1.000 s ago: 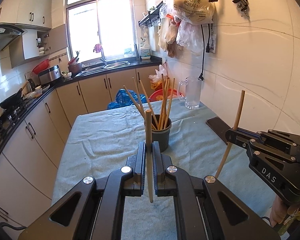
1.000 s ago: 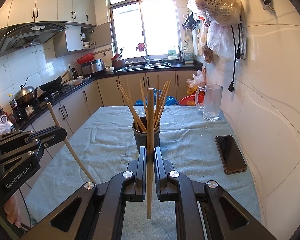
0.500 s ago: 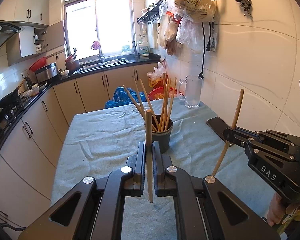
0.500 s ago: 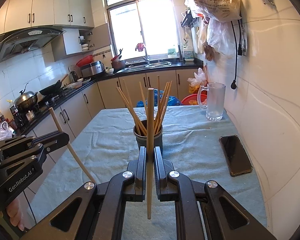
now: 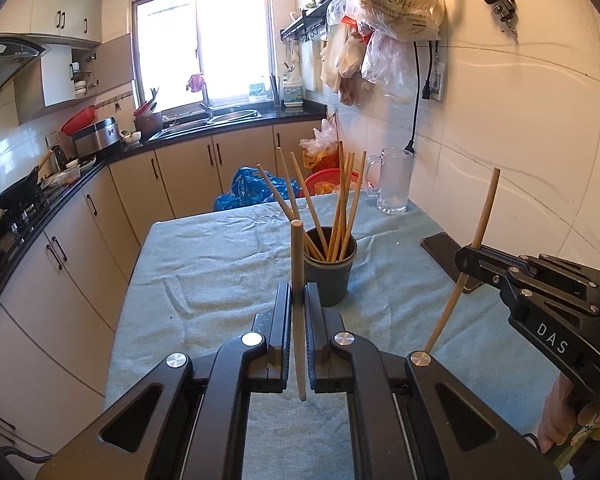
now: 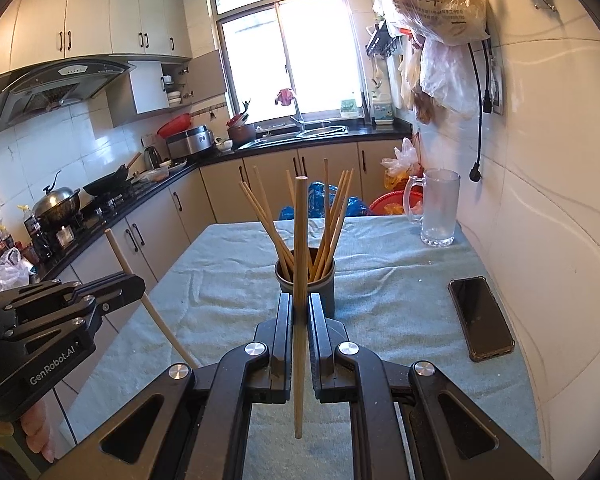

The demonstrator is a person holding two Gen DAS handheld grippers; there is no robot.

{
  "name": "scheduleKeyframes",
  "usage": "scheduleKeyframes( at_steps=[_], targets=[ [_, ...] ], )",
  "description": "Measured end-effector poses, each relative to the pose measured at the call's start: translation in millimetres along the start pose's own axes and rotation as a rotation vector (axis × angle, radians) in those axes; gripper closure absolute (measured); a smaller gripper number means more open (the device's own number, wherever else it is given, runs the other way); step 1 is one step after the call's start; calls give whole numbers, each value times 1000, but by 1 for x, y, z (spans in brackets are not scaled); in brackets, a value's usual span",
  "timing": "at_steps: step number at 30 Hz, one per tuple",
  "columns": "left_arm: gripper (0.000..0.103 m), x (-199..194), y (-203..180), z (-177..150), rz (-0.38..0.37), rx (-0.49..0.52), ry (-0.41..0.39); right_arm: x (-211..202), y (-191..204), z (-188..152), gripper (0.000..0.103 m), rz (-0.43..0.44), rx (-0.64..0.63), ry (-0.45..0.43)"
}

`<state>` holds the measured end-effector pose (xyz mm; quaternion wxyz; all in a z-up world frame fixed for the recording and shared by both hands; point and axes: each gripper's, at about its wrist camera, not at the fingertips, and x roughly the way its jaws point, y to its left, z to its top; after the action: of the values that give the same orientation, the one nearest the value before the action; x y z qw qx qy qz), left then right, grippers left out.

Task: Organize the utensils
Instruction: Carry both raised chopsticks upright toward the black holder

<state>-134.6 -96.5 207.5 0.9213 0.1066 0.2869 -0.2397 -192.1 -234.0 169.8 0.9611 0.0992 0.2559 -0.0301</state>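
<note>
A dark grey cup (image 5: 332,276) (image 6: 324,284) holding several wooden chopsticks stands mid-table on the blue-grey cloth. My left gripper (image 5: 298,296) is shut on one upright chopstick (image 5: 297,256), just short of the cup. My right gripper (image 6: 299,300) is shut on another upright chopstick (image 6: 299,240), also just before the cup. Each gripper shows in the other's view: the right gripper (image 5: 466,260) at the right edge with its slanted chopstick (image 5: 480,232), the left gripper (image 6: 136,284) at the left edge with its chopstick (image 6: 124,256).
A black phone (image 6: 480,316) (image 5: 444,256) lies on the cloth (image 6: 380,300) near the right wall. A glass mug (image 6: 438,208) (image 5: 394,180) stands at the far right corner. Kitchen counters and a stove run along the left. A person's hands hold both grippers.
Both views have shifted slightly; the grippers stay shut on their chopsticks and hover before the cup, with little movement.
</note>
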Motion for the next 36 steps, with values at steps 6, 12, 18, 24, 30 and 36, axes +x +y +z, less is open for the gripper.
scheduleKeyframes(
  at_steps=[6,12,18,24,30,36],
  targets=[
    [97,0,-2,3,2,15,-1,0,0,1,95,4,4,0],
    [97,1,-1,6,0,14,-1,-3,2,4,95,15,14,-8],
    [97,4,-1,5,-6,4,15,-4,3,4,95,20,17,-9],
    [97,0,0,7,-16,-7,13,-7,3,4,95,28,23,-12],
    [97,-5,3,9,-14,-15,5,-13,5,5,95,35,34,-23],
    [97,-5,2,9,-13,-14,4,-15,3,7,95,39,43,-27]
  ],
)
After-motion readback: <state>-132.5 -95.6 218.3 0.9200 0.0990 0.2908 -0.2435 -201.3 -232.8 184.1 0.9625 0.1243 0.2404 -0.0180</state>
